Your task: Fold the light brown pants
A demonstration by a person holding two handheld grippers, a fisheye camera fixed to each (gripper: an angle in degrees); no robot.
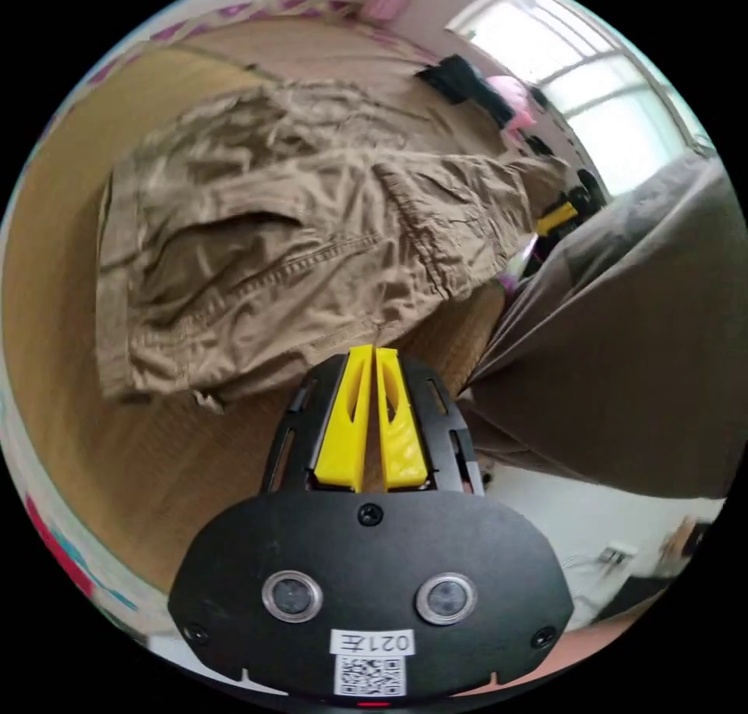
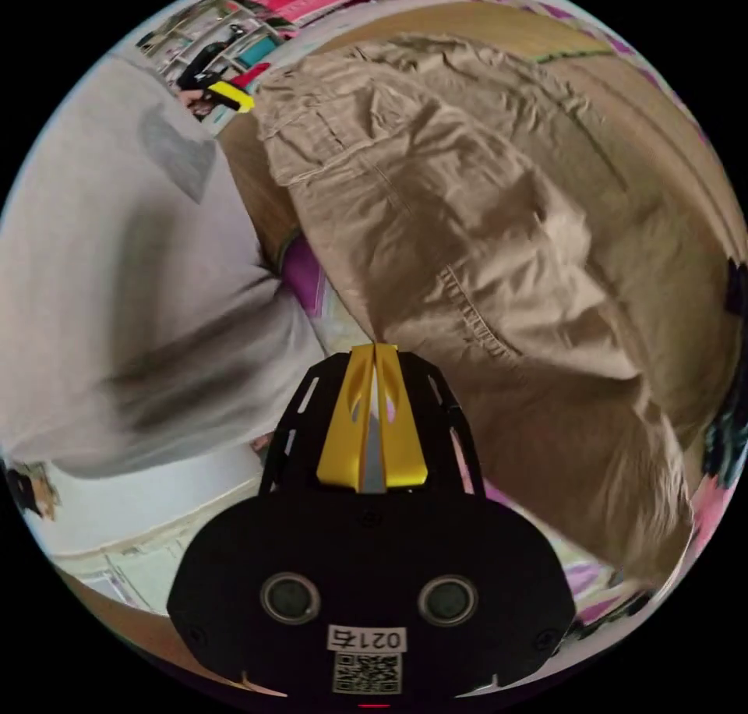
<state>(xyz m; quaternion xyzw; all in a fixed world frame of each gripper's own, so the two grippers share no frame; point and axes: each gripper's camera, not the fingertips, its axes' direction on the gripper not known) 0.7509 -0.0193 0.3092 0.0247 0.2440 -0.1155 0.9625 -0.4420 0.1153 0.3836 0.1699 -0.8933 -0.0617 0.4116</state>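
The light brown pants [image 1: 296, 231] lie crumpled on a tan woven mat [image 1: 70, 277]. My left gripper [image 1: 374, 350] is at their near edge with its yellow jaws shut, and a small pucker of cloth meets the tips. In the right gripper view the pants [image 2: 467, 223] spread over the mat [image 2: 662, 145] and one part hangs over its side. Their edge runs down to a point at my right gripper [image 2: 375, 346], whose jaws are shut on it. The other gripper's yellow jaws show by the far end of the pants [image 1: 557, 217], and likewise in the right gripper view [image 2: 227, 95].
A person's grey clothing [image 1: 623, 355] [image 2: 117, 277] stands close beside the mat. A bright window [image 1: 592, 83] is behind, with dark and pink items [image 1: 467, 79] at the mat's far side. The mat has a purple patterned border [image 2: 304, 277]. Shelves [image 2: 226, 20] stand in the background.
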